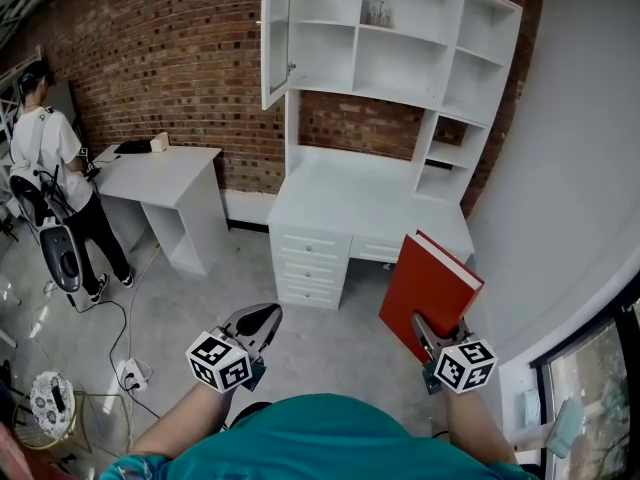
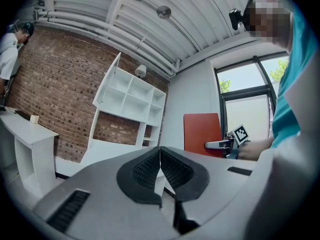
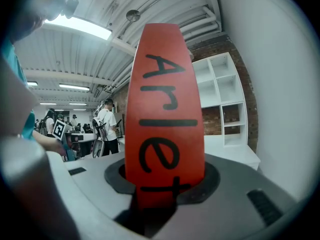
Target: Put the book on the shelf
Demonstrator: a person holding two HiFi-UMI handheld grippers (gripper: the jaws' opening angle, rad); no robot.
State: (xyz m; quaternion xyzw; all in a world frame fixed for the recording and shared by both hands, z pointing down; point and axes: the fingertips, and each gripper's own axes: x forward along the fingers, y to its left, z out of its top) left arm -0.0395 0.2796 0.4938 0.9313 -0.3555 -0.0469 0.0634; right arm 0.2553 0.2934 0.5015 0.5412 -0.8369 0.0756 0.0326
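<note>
A red book (image 1: 428,292) with black lettering on its spine (image 3: 165,109) is held upright in the air, my right gripper (image 1: 428,333) shut on its lower end. In the left gripper view the same book (image 2: 202,132) shows off to the right. The white shelf unit (image 1: 395,38) with open cubbies stands ahead on a white desk (image 1: 365,213) against the brick wall. My left gripper (image 1: 258,323) hangs low at the left with its pads (image 2: 172,170) together and nothing between them.
A cabinet door (image 1: 276,33) stands open at the shelf's left. A second white desk (image 1: 160,173) is at the left, with a person (image 1: 55,183) beside it. Cables and a power strip (image 1: 130,373) lie on the concrete floor. A grey wall and window are at the right.
</note>
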